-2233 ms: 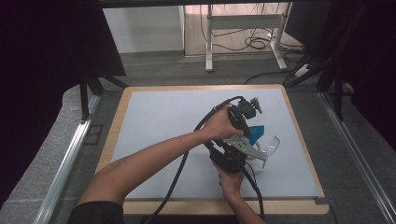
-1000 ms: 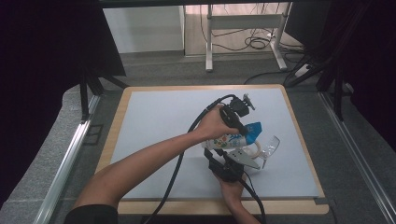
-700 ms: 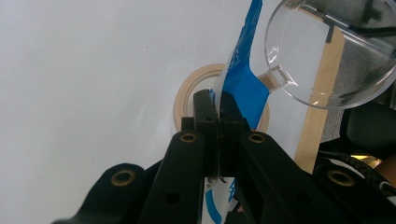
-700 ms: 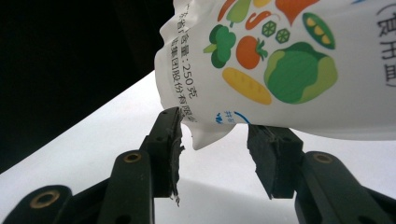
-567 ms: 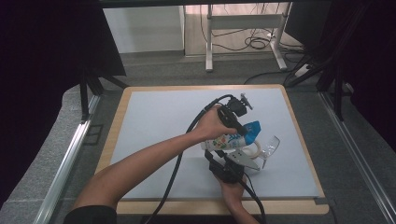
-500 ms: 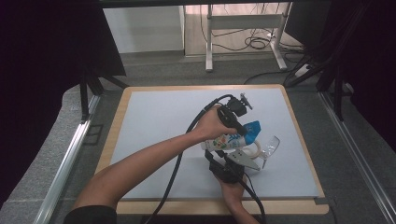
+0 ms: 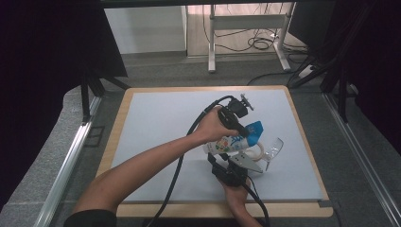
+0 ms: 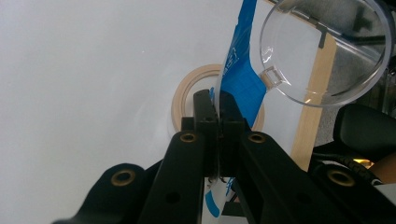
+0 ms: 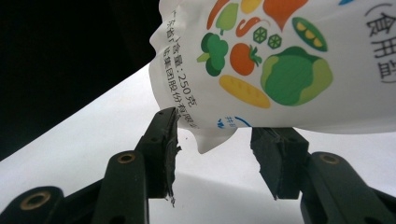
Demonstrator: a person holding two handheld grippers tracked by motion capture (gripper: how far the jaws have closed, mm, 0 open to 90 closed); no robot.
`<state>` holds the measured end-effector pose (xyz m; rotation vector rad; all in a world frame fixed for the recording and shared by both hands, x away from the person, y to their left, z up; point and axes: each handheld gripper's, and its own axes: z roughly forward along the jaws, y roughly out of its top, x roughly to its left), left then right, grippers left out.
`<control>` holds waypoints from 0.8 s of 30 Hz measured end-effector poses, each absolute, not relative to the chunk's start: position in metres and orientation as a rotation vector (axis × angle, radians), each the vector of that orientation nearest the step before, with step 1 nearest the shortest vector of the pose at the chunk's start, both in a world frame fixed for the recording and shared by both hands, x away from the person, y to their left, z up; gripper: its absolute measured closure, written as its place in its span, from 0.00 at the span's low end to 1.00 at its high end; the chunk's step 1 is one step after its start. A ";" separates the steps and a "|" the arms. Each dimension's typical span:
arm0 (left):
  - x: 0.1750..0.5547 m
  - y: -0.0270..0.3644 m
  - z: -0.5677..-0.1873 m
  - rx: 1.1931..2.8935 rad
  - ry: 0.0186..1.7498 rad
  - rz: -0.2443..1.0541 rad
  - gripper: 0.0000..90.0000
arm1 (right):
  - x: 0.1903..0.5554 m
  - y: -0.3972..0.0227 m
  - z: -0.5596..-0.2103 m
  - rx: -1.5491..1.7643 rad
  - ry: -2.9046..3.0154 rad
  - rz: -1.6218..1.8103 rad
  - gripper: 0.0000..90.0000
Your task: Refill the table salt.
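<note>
Left tool (image 8: 218,105) clenched on the blue top edge of a white pouch (image 7: 230,142) held right of centre above the counter (image 7: 156,123), right tool (image 9: 215,149) released, jaws just opening astride its lower corner, clear lid (image 8: 327,49) and tape ring (image 8: 183,100) beside it

Overhead light is evenly illuminating the white table surface (image 7: 156,123) in the high view; surroundings at left and right are falling into darkness. In the left gripper view, the upper left is washing out. Near jaws are appearing soft in both gripper views.
</note>
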<state>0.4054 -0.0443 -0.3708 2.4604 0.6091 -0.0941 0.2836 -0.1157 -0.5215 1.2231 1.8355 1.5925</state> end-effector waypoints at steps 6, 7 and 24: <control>0.407 -0.043 -0.371 2.457 0.610 -0.096 1.00 | 0.284 -0.116 -0.522 1.221 1.836 1.590 0.57; 0.407 -0.043 -0.371 2.454 0.613 -0.098 1.00 | 0.283 -0.116 -0.522 1.220 1.840 1.589 0.57; 0.407 -0.036 -0.369 2.438 0.628 -0.098 1.00 | 0.279 -0.119 -0.524 1.231 1.852 1.589 0.54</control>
